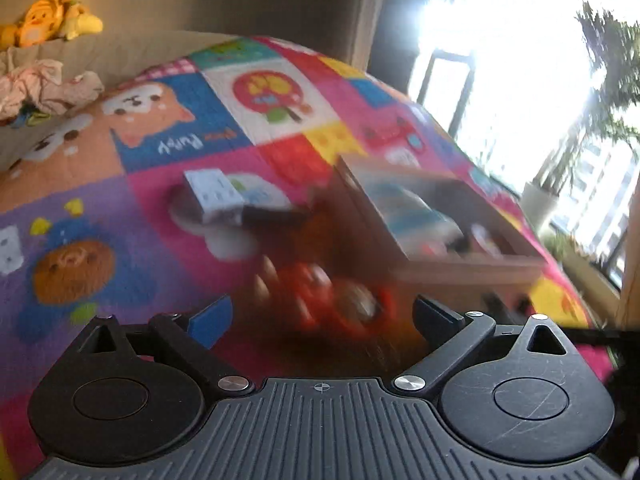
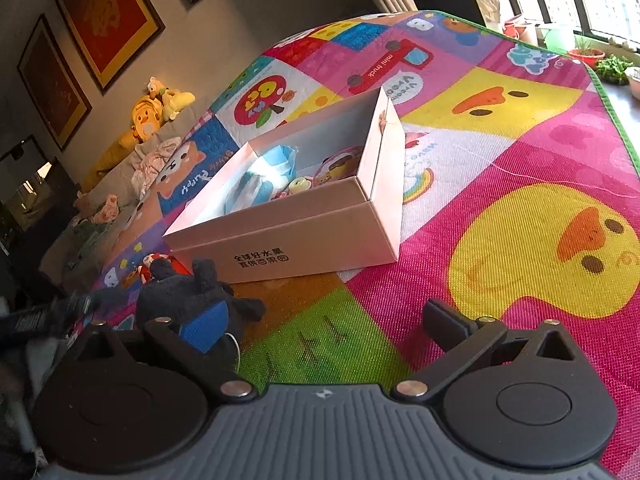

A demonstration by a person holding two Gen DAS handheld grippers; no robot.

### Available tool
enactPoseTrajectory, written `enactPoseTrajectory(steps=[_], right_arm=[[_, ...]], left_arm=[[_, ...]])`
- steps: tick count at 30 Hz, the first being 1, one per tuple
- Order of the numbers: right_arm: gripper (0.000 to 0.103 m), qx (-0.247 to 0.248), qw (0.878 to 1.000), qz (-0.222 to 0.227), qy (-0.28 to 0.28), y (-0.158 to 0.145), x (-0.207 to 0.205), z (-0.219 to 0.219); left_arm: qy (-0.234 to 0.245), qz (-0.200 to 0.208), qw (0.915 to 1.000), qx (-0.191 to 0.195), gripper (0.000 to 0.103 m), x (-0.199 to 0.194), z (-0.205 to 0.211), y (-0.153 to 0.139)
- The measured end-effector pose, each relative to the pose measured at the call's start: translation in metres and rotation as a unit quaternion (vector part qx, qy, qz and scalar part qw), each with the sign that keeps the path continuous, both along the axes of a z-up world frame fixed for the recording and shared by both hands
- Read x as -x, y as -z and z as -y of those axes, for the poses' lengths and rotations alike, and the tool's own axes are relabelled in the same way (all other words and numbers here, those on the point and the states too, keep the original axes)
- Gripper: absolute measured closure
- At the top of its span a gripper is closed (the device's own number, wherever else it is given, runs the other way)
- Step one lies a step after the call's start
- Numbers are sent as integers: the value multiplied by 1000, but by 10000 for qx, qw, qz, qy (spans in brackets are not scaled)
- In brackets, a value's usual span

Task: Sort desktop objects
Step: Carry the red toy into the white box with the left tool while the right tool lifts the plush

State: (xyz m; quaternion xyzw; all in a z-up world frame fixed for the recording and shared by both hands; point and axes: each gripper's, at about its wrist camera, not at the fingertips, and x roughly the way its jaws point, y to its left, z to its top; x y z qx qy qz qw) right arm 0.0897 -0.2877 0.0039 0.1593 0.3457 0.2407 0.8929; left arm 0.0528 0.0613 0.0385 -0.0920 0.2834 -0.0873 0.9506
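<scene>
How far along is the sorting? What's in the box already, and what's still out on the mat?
Partly done. The white box already holds a blue-and-white packet and some small colourful toys. Nothing is in hand: the left claw and right claw both stand open and empty. Still out on the mat: a dark plush toy, a blurred red toy before the left claw, and a white block.

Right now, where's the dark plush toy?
In the right wrist view, the dark plush toy lies on the play mat at lower left, just in front of the white box, close by its near left corner.
</scene>
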Motion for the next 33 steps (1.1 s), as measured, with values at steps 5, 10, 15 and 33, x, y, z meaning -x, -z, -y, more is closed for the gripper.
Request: enactPoseTrajectory(steps=[5, 10, 15, 33], right_arm=[[0, 5, 10000, 4, -4, 0, 0, 0], [0, 6, 10000, 3, -6, 0, 0, 0], [0, 4, 10000, 3, -6, 0, 0, 0], [0, 1064, 9721, 1348, -1597, -46, 37, -74]], left_arm=[[445, -84, 9953, 851, 3, -39, -21, 12], [984, -301, 9869, 1246, 3, -32, -17, 18], [1524, -576, 9761, 1439, 2, 9, 1, 18], [413, -385, 9952, -795, 1, 60, 31, -2]])
